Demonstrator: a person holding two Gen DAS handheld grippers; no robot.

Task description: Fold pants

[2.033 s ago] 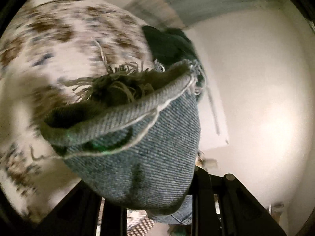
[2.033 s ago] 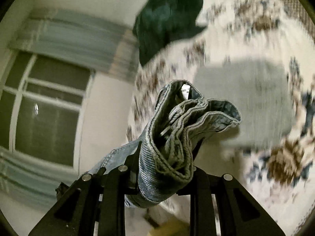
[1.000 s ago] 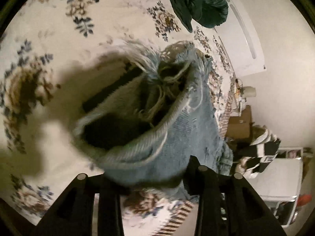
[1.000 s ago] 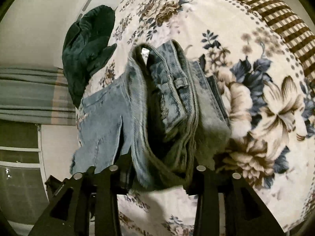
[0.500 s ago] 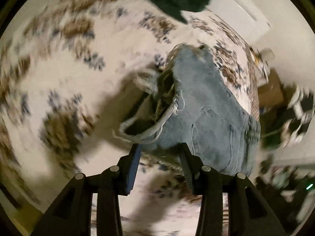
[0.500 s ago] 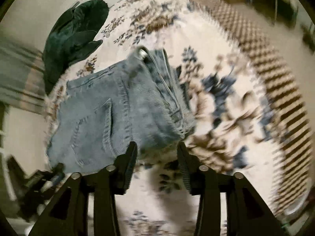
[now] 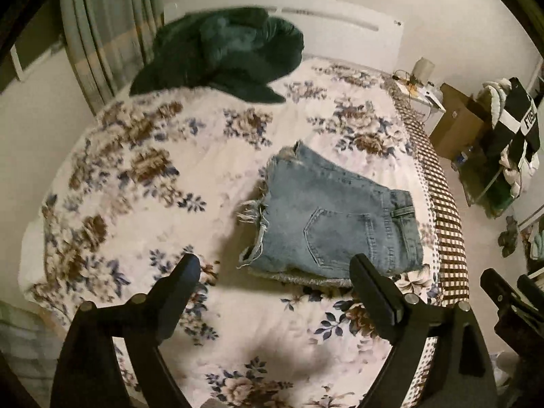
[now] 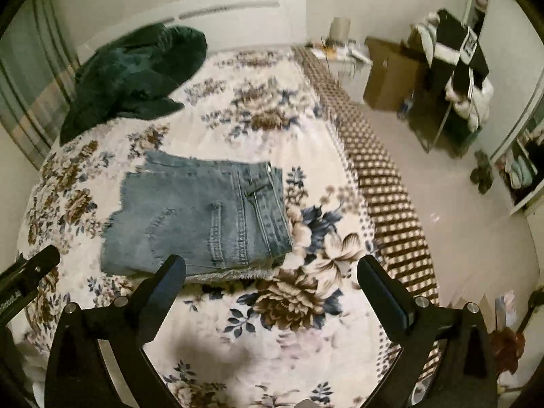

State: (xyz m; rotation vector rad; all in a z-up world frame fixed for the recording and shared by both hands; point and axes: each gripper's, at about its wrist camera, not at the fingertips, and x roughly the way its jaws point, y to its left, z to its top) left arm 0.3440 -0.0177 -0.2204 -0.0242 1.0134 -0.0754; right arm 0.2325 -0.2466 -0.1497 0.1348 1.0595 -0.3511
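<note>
Folded jeans [image 7: 335, 219] [image 8: 200, 219] lie flat on the flowered bedspread [image 7: 136, 183] [image 8: 265, 125], near the checkered border on the bed's side edge, back pocket up, frayed hems toward the window side, waistband toward the room. Left gripper [image 7: 275, 273] hangs above the bed just short of the jeans, jaws spread wide, nothing between them. Right gripper [image 8: 272, 275] likewise, jaws wide and empty, its left finger overlapping the near edge of the denim in view. Dark green blanket [image 7: 221, 51] [image 8: 132, 74] heaped at the headboard end, well apart from the jeans. Cardboard box [image 8: 391, 74] on the floor beside the bed.
</note>
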